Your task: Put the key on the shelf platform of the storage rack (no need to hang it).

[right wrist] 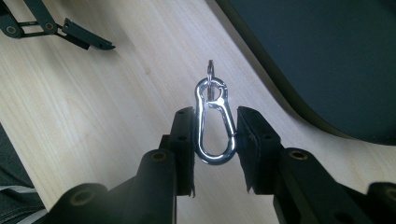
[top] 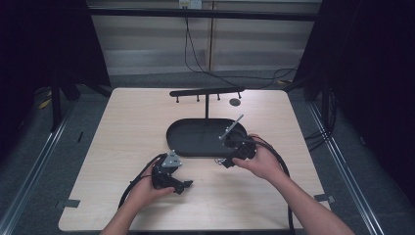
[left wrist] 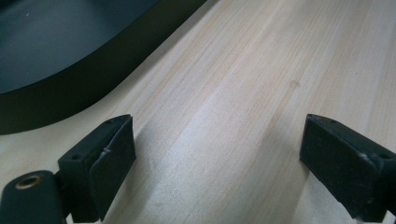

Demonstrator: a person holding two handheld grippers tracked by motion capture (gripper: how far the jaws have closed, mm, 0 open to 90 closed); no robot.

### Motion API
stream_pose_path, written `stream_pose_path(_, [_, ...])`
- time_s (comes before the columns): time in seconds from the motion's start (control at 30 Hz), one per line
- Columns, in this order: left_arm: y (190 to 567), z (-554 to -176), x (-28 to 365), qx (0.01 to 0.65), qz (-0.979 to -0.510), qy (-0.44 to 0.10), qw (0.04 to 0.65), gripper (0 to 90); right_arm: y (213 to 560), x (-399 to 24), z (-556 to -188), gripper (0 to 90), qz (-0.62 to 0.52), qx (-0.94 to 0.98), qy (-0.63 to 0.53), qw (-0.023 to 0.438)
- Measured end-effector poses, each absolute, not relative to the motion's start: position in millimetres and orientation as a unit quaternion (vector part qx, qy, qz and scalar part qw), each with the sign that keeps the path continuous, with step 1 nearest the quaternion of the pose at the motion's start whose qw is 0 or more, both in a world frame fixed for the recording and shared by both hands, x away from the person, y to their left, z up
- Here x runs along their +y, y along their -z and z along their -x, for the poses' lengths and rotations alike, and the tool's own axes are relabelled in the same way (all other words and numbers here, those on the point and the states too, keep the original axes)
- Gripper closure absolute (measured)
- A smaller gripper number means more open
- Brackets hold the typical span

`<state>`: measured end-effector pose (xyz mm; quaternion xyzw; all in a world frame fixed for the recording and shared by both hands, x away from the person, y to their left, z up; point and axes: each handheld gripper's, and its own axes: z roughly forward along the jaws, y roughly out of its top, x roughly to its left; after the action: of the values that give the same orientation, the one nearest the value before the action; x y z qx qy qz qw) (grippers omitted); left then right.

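Dark curtains and a pale slatted wall closed in the scene, and a light wooden worktop point(top: 147, 117) carried everything in play. Toward twelve o'clock on it stood a black hanging rack point(top: 206, 91), its crossbar lined with small pegs, the post rising from a shallow black oval tray point(top: 188, 142) near the centre.

At about four o'clock from the tray's middle, the right gripper point(right wrist: 214, 126) had its fingers point(right wrist: 186, 140) drawn narrow on a silver carabiner clip point(right wrist: 214, 122), pinching it by its long sides. That grip left the small ring at the clip's top end free and pointing away from the hand, probably so the ring could be slipped over one of the rack's pegs. The clip sat just above the bare wood, close beside the tray's near rim in the right gripper view.

At seven o'clock from the tray, the left gripper point(top: 171, 180) rested low with its fingers point(left wrist: 109, 158) spread wide and nothing between them, the tray's edge just ahead at its eleven o'clock. It seemed to be parked clear of the other hand's path.
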<state>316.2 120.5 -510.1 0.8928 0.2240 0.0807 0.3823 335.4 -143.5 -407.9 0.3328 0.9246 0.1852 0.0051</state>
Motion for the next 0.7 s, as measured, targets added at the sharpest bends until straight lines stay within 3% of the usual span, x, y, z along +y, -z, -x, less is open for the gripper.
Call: stream_pose_path(0.7, [510.6,-315.8,119.9,0.228,-0.890,-0.080,0.387,10.1,392.9,-136.5,-348.3,68.9,-0.341,0.919,-0.196,0.017])
